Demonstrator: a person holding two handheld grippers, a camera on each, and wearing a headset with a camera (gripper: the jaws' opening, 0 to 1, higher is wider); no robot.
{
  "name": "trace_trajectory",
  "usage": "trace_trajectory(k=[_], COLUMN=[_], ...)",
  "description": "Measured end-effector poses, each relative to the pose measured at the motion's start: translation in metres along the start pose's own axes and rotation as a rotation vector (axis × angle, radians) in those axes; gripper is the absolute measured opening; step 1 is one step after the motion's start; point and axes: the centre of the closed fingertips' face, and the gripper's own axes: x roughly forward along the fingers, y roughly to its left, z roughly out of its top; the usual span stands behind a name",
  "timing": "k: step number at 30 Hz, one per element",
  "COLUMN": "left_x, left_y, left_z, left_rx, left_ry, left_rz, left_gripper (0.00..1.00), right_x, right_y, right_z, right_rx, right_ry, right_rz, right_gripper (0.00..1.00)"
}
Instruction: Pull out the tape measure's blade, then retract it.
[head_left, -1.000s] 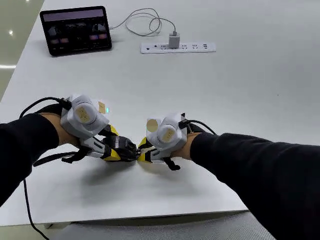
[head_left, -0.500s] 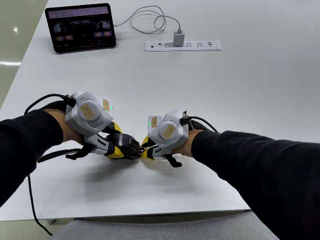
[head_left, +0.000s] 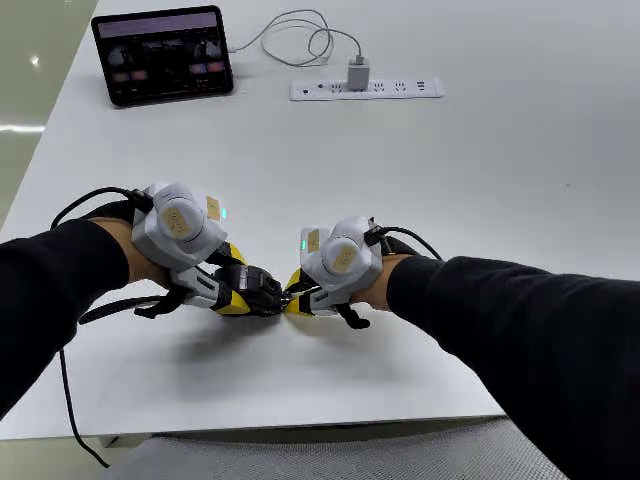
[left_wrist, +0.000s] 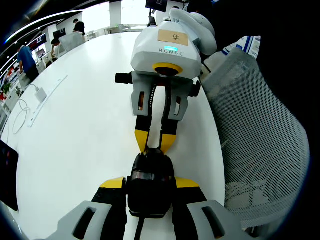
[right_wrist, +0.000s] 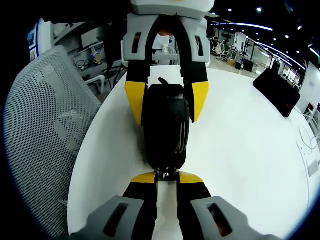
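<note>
Left claw (left_wrist: 150, 183) grips tape measure (right_wrist: 166, 122) — tablet (head_left: 163, 55), power strip (head_left: 367, 89) beyond.

Head cam: high over the near edge of the white table (head_left: 450, 150), looking fwd & down, mid-range. Left gripper cam: low, v. close, facing the right gripper (left_wrist: 155, 146). Right gripper cam: opposite dir., facing the left gripper (right_wrist: 167, 107). Both share the tape measure (left_wrist: 148, 182), prob. from opposite ends.

Tablet (head_left: 163, 55) (screen lit) + power strip (head_left: 366, 89) w/ charger (head_left: 358, 73) on white table (head_left: 480, 180); mesh chair (left_wrist: 260, 135)
</note>
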Motion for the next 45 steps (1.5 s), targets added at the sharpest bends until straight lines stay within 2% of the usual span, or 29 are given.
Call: trace_trajectory(k=[31, 36, 42, 45], left_x=[0.0, 0.001, 0.001, 0.001], left_y=[-0.001, -0.001, -0.001, -0.001], left_z=[0.001, 0.001, 0.002, 0.002], left_rx=[-0.012, -0.02, -0.02, -0.021], left_ry=[-0.009, -0.015, -0.015, -0.019], left_rz=[0.015, 0.012, 0.014, 0.016], left_gripper=[0.31, 0.31, 0.31, 0.31], right_x=[-0.011, -0.01, -0.009, -0.006], right_y=[0.001, 0.002, 0.001, 0.003], right_z=[-0.013, -0.012, -0.011, -0.006], right_rx=[0.024, -0.006, 0.027, 0.009], right_ry=[0.017, 0.031, 0.035, 0.019], right_rz=[0.007, -0.001, 0.0, 0.004], right_gripper=[0.09, 0.1, 0.13, 0.17])
